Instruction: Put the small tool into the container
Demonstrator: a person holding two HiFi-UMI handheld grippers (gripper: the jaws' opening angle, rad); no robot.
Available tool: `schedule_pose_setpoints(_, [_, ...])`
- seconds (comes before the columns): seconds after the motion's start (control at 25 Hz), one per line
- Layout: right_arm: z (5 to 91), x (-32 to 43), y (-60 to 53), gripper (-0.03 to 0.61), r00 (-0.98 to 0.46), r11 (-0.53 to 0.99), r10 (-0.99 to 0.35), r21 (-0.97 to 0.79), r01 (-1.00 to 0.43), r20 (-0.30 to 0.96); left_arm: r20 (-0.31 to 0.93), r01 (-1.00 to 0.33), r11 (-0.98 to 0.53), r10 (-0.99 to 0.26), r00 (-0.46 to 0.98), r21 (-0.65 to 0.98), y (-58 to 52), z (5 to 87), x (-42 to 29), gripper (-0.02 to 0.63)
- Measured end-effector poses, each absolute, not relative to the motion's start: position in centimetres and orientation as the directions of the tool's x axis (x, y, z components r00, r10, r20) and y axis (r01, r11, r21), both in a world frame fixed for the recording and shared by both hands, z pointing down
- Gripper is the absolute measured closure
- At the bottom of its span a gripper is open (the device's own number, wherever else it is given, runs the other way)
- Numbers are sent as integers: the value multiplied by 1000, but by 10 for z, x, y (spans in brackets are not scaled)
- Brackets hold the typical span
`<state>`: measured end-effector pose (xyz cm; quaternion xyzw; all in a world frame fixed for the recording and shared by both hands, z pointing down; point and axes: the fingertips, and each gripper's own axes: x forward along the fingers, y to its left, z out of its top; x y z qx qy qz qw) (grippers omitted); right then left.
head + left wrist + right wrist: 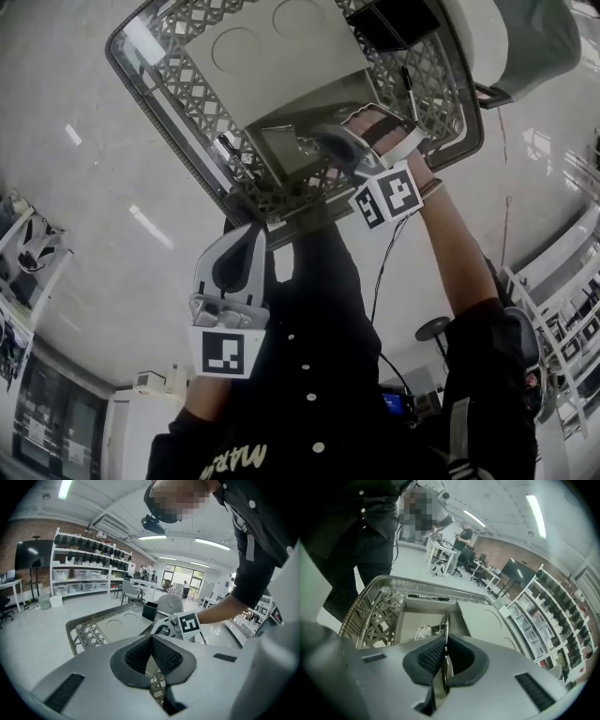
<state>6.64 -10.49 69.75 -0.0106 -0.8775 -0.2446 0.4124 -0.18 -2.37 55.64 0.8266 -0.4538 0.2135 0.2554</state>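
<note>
where the right hand-held gripper [444, 651] looks along its own jaws, the small tool [446, 634] shows edge-on as a thin, bright metal strip. it is pinched upright between the two black ribbed pads and sticks out past their tips. it hangs over the sunken compartment of the grey insert in the container [370, 616], a basket with woven lattice walls and a metal rim. whether its tip touches the compartment floor cannot be told. the tool's full outline is not readable, as its near part is hidden behind the pads. a bent wire shape [423, 630] just beside it in the compartment may belong to it or lie apart; undetermined. in the head view the right hand-held gripper [323, 142] is over the container [187, 42], and the tool is hard to separate from the grey insert. a black pen [427, 597] lies along the compartment's far edge. the left hand-held gripper [246, 251] sits outside the basket, pads pressed together with nothing between them.
</note>
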Motion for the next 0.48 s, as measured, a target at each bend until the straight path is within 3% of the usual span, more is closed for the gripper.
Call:
schedule_pose_setpoints(0.32, [707, 61, -109, 558, -676, 828, -198, 490, 272, 710, 599, -882, -413, -654, 461, 228, -18, 562, -5, 589])
schedule_pose_setpoints(0.48, [719, 63, -101, 519, -654, 795, -177, 499, 346, 735, 601, -883, -411, -655, 458, 225, -16, 563, -5, 589])
